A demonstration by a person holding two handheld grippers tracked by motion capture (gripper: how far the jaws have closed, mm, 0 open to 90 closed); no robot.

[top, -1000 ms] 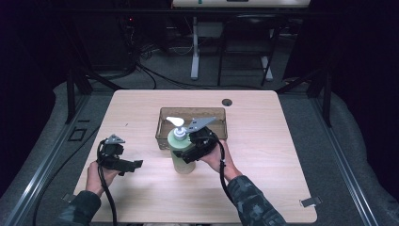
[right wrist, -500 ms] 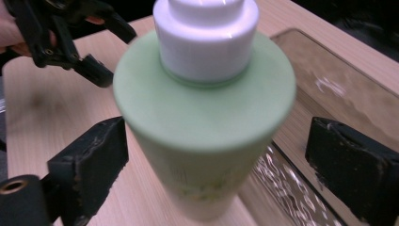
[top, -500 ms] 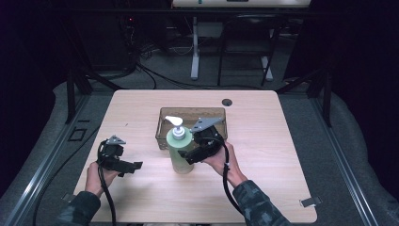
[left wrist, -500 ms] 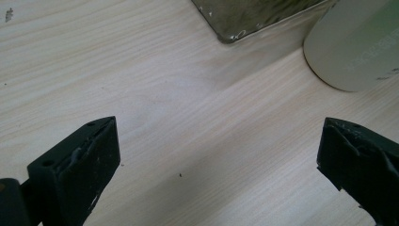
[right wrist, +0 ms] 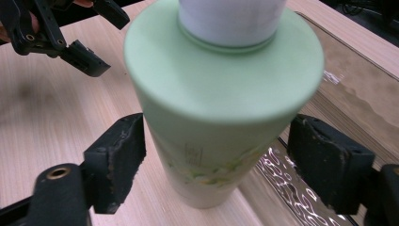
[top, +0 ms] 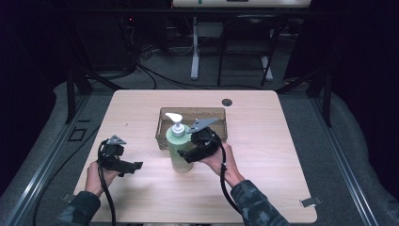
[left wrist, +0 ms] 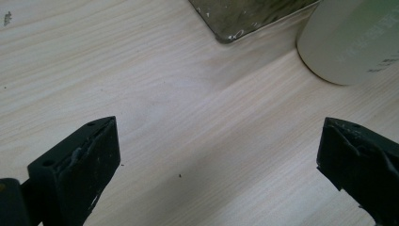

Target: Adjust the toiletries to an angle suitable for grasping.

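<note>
A pale green pump bottle (top: pixel 178 149) with a white pump head stands upright on the wooden table, just in front of a clear brown tray (top: pixel 216 113). My right gripper (top: pixel 188 154) reaches in from the bottle's right. Its jaws sit on either side of the bottle's body (right wrist: pixel 211 141), with a thin gap at one jaw, so it is open around the bottle. My left gripper (top: pixel 134 168) hovers low over bare table to the bottle's left. It is open wide with nothing between its jaws (left wrist: pixel 219 155). The bottle's base (left wrist: pixel 353 42) is ahead of it on the right.
The tray's corner (left wrist: pixel 235 19) lies ahead of the left gripper, and its rippled wall (right wrist: pixel 353 94) stands right behind the bottle. A small dark round hole (top: pixel 227 101) marks the table's far edge. Bare wood (top: pixel 282 165) spreads right of the bottle and on the near side.
The right gripper and bottle have shifted from the tray's front edge to the table just in front of it. The left gripper has barely moved.
</note>
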